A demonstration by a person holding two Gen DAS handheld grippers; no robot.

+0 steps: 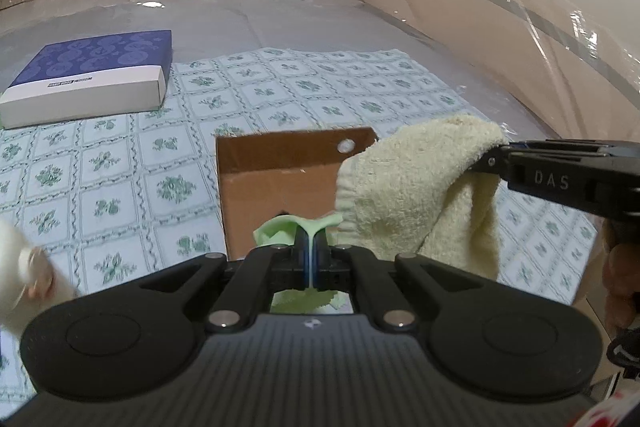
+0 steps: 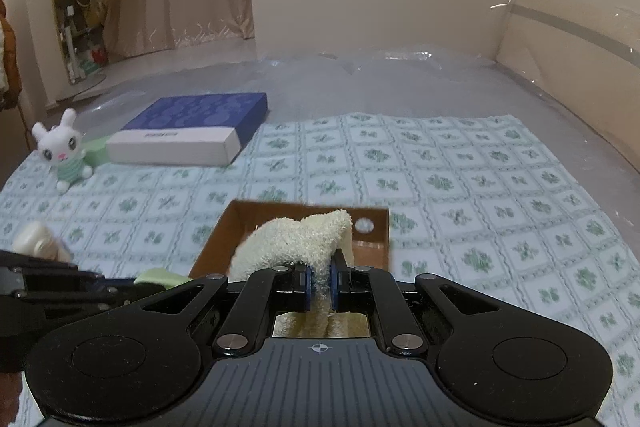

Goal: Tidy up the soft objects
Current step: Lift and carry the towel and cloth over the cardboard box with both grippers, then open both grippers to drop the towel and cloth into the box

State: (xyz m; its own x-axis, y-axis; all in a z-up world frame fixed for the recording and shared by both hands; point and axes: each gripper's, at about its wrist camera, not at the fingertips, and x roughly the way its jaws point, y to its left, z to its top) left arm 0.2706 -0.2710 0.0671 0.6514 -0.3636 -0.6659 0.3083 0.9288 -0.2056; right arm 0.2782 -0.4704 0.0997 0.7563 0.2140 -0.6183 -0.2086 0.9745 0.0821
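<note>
An open brown cardboard box [image 1: 276,163] [image 2: 248,223] stands on the patterned cloth [image 1: 120,163] [image 2: 480,195]. My left gripper [image 1: 311,239] is shut on a thin light-green cloth [image 1: 280,231], held just at the box's near side; the green cloth [image 2: 160,277] also shows at lower left in the right wrist view. My right gripper [image 2: 319,283] is shut on a cream terry towel [image 2: 296,239], which hangs over the box. In the left wrist view the towel [image 1: 416,187] droops from the right gripper [image 1: 490,157] at the box's right.
A blue-and-white flat box [image 1: 88,75] [image 2: 192,131] lies at the far left of the cloth. A white bunny plush [image 2: 66,151] sits beside a green object. A blurred white item [image 1: 24,275] [image 2: 38,241] lies near left. Clear plastic sheeting covers the surface behind.
</note>
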